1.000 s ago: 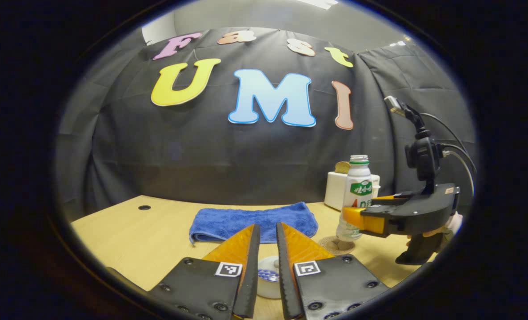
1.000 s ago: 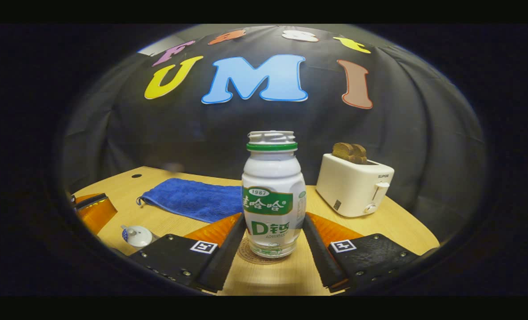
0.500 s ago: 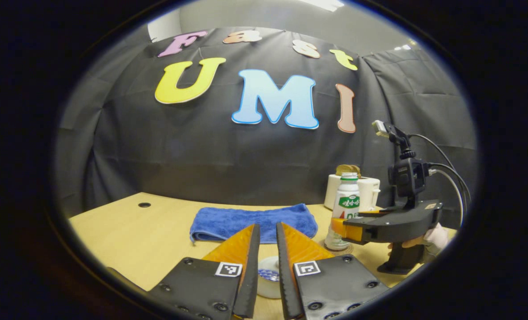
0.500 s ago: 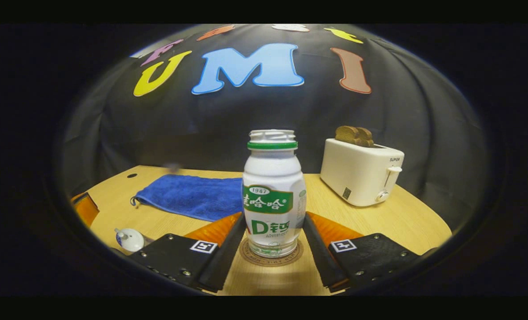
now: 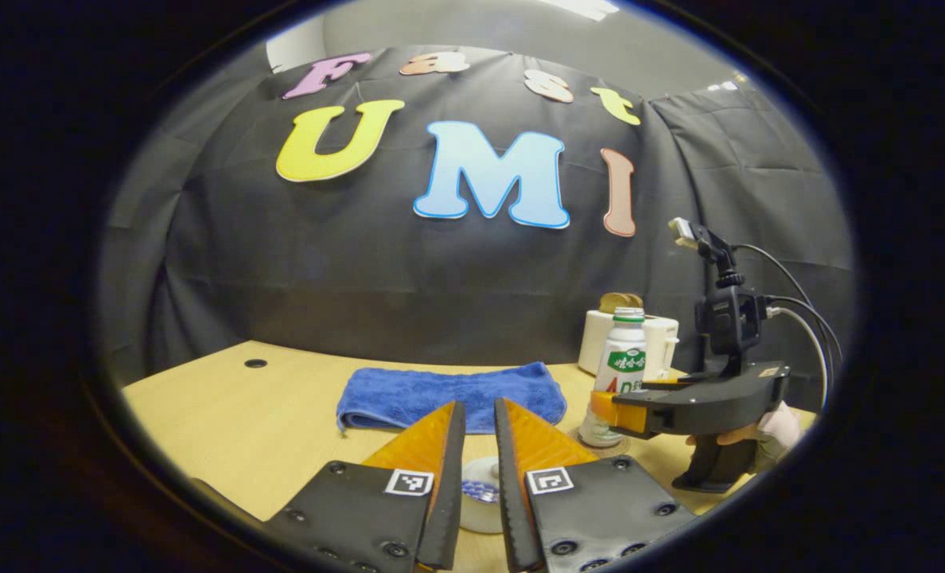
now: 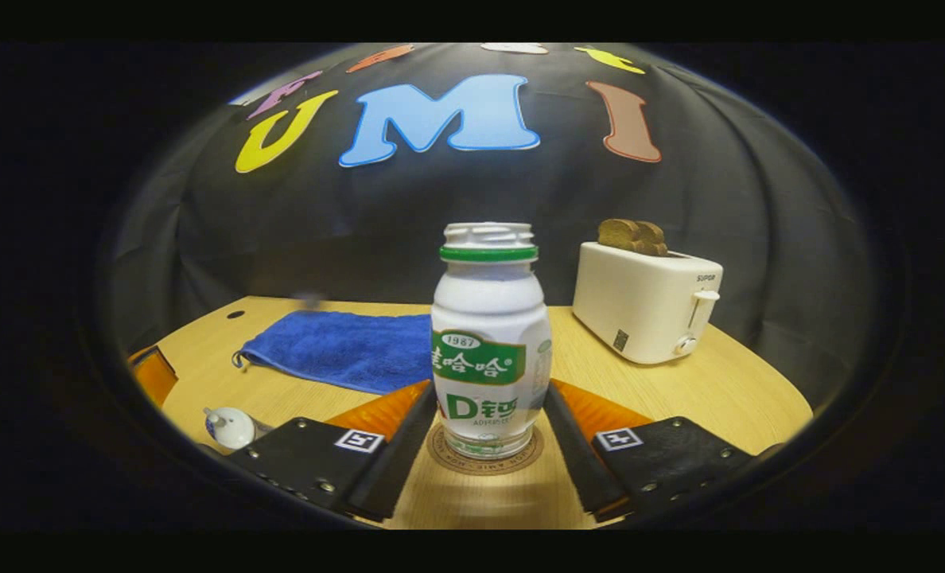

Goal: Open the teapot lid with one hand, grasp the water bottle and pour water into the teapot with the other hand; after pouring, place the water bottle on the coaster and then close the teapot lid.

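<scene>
1. On the round coaster (image 6: 484, 459) stands the water bottle (image 6: 489, 342), upright, with the right gripper (image 6: 484, 434) closed around its lower body, both fingers pressing its sides. The step in hand looks like setting the bottle down after pouring.
2. Next, the right gripper would need to spread its fingers and back straight off, so the light bottle is not tipped.
3. The left gripper (image 5: 479, 446) holds its fingers nearly together above the teapot lid (image 5: 482, 492); whether they pinch its knob cannot be told.
4. The bottle is smooth white plastic with a ridged, uncapped neck. The lid is small, glossy white ceramic; the coaster is flat and looks woven.
5. A plush blue towel (image 6: 345, 350) lies behind, and a boxy white toaster (image 6: 647, 302) stands well apart on the wooden table (image 6: 719, 390).
</scene>
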